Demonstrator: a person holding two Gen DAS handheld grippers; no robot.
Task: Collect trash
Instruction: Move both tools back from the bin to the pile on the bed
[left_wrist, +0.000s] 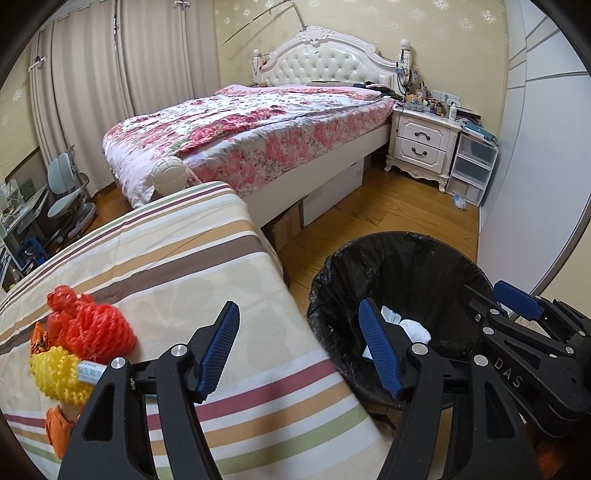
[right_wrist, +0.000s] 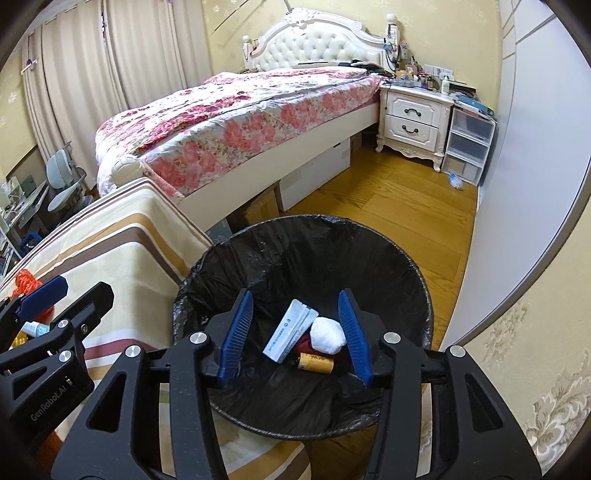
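Observation:
A black-lined trash bin (right_wrist: 369, 236) stands on the floor beside a striped-cloth table (left_wrist: 184, 266). Inside it lie a white flat packet (right_wrist: 288, 334), a white paper wad (right_wrist: 327, 336) and a yellow tube (right_wrist: 314, 362). My right gripper (right_wrist: 297, 334) hangs open over the bin, nothing between its pads. My left gripper (left_wrist: 301, 349) is open across the gap between the table edge and the bin (left_wrist: 406, 258), holding nothing. On the table's left lie a red net (left_wrist: 90, 325), a yellow net (left_wrist: 55, 373), a small tube (left_wrist: 88, 371) and orange wrappers (left_wrist: 57, 428).
A bed with a floral quilt (left_wrist: 251, 129) stands behind the table, cardboard boxes (left_wrist: 291, 221) under it. A white nightstand (left_wrist: 421, 144) and clear plastic drawers (left_wrist: 471, 166) stand at the back right. A white wardrobe (left_wrist: 535, 166) lines the right. Wooden floor (left_wrist: 388, 214) lies between.

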